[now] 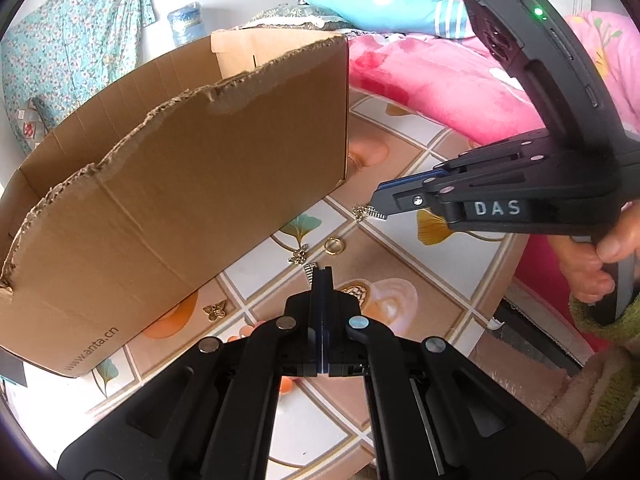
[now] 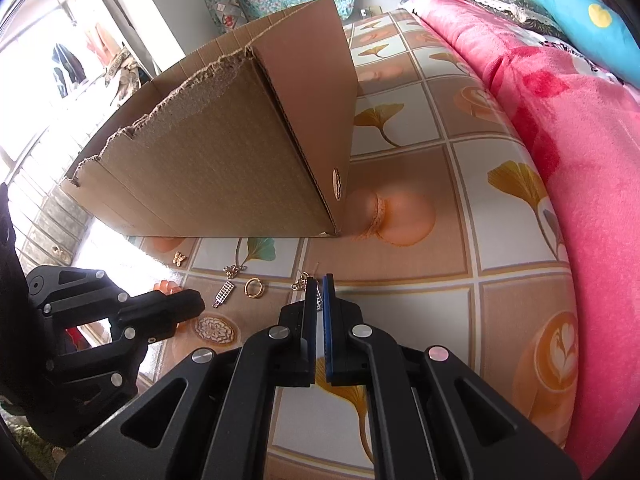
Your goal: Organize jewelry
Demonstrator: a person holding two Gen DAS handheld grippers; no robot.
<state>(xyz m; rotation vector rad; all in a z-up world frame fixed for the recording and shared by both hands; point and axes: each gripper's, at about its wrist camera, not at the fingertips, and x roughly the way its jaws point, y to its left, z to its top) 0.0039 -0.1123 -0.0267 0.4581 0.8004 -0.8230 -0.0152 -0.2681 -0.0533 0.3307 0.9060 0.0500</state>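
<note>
Small gold and silver jewelry lies on the patterned tablecloth in front of an open cardboard box (image 1: pixel 160 184) (image 2: pixel 224 160). A gold ring (image 1: pixel 334 246) (image 2: pixel 254 288), a butterfly charm (image 1: pixel 215 311) (image 2: pixel 179 258) and a silver bar pendant on a chain (image 1: pixel 309 271) (image 2: pixel 224 292) lie loose. My left gripper (image 1: pixel 322 274) (image 2: pixel 200 300) is shut and empty, its tip beside that pendant. My right gripper (image 2: pixel 318 284) (image 1: pixel 376 210) is shut on a second silver pendant with a gold chain (image 2: pixel 319 298) (image 1: pixel 370 213), low over the table.
A pink blanket (image 2: pixel 560 128) and blue pillow (image 1: pixel 380 0) lie along the table's far right side. The box stands close behind the jewelry. The table edge (image 1: pixel 508 280) curves at the right in the left wrist view.
</note>
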